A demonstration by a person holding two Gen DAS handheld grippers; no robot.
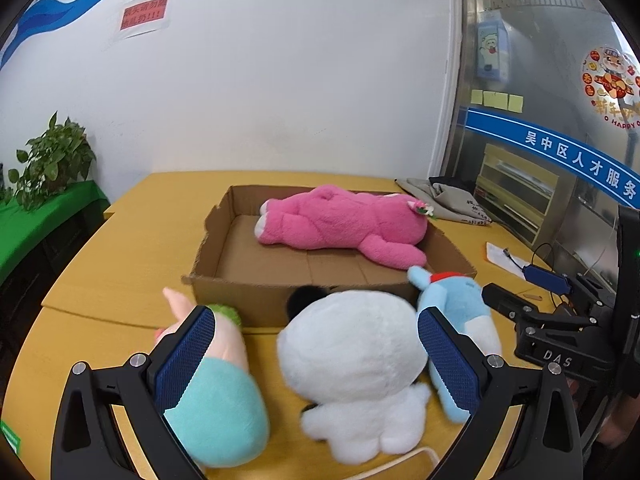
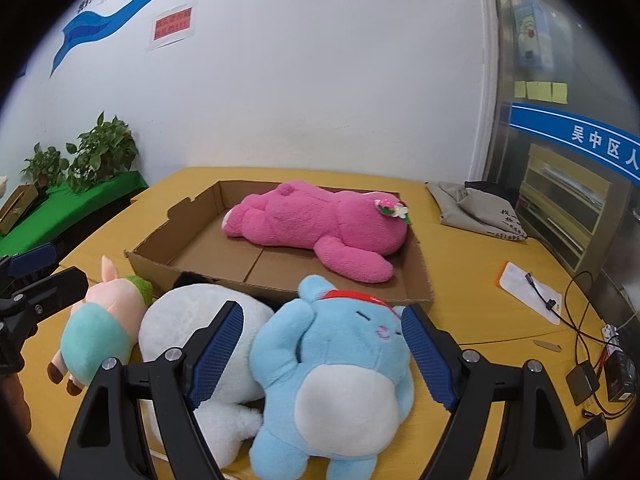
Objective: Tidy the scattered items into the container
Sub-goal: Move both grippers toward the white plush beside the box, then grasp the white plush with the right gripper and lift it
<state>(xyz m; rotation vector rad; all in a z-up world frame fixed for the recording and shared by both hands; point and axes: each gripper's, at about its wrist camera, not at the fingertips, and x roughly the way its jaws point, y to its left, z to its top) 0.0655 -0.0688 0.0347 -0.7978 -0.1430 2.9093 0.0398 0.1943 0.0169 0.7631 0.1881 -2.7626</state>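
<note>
A: Left wrist view, item one: left gripper (image 1: 316, 354), jaws spread wide, gripping nothing. Between them lies the fluffy white plush toy (image 1: 352, 364), just short of the shallow brown cardboard box (image 1: 224, 292). The pink-and-teal plush pig (image 1: 212, 392) lies at the left pad.

B: Already stowed?

A: One large pink plush bear (image 1: 340, 226), lying lengthwise across the box floor.

B: Right wrist view?

A: Right gripper (image 2: 322, 354), jaws spread, pads either side of the light blue plush cat with a red collar (image 2: 340, 372); whether they press it, I cannot tell. Its long axis runs away from the camera, head toward the box (image 2: 420, 280), straight ahead.

B: Unique to this view?

A: The cat's face and white belly; the left view shows only its edge.
</note>
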